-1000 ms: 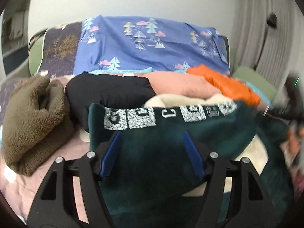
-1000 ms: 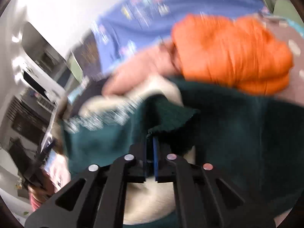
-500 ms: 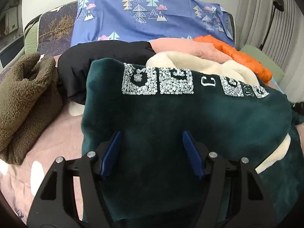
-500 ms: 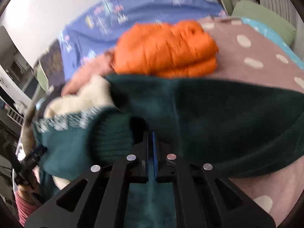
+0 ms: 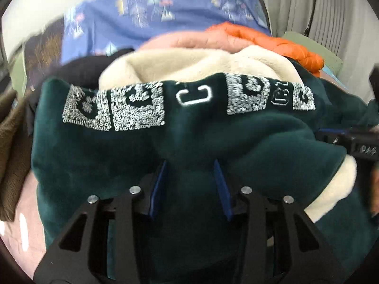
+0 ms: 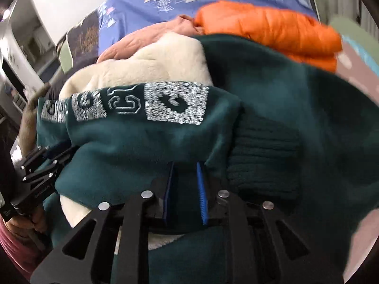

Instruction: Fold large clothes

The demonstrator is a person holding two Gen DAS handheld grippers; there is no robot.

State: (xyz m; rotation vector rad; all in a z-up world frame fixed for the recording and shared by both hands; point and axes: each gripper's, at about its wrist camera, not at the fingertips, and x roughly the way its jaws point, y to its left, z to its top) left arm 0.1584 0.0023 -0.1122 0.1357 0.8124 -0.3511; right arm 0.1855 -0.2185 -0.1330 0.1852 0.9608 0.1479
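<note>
A large dark green fleece garment [image 5: 146,156] with a cream lining [image 5: 189,64] and a band of silver sequin squares [image 5: 113,108] lies bunched on the bed. It also fills the right wrist view [image 6: 142,146]. My left gripper [image 5: 190,165] has its blue pads partly closed around a bulge of the green fabric. My right gripper [image 6: 186,168] has its pads a small gap apart with green fabric between them, next to a ribbed cuff [image 6: 263,156]. The left gripper also shows at the left in the right wrist view [image 6: 40,165].
Behind the garment lie an orange puffer jacket [image 6: 272,28], a pink garment [image 5: 189,41] and a black one [image 5: 85,67]. A brown fleece [image 5: 9,151] lies at the left. A blue tree-print cover [image 5: 146,19] stands at the back. Curtains [image 5: 331,11] hang at the right.
The left jaws have narrowed onto the green fabric. The right jaws, shut before, now stand slightly apart. The garment's upper part has folded over, showing more cream lining.
</note>
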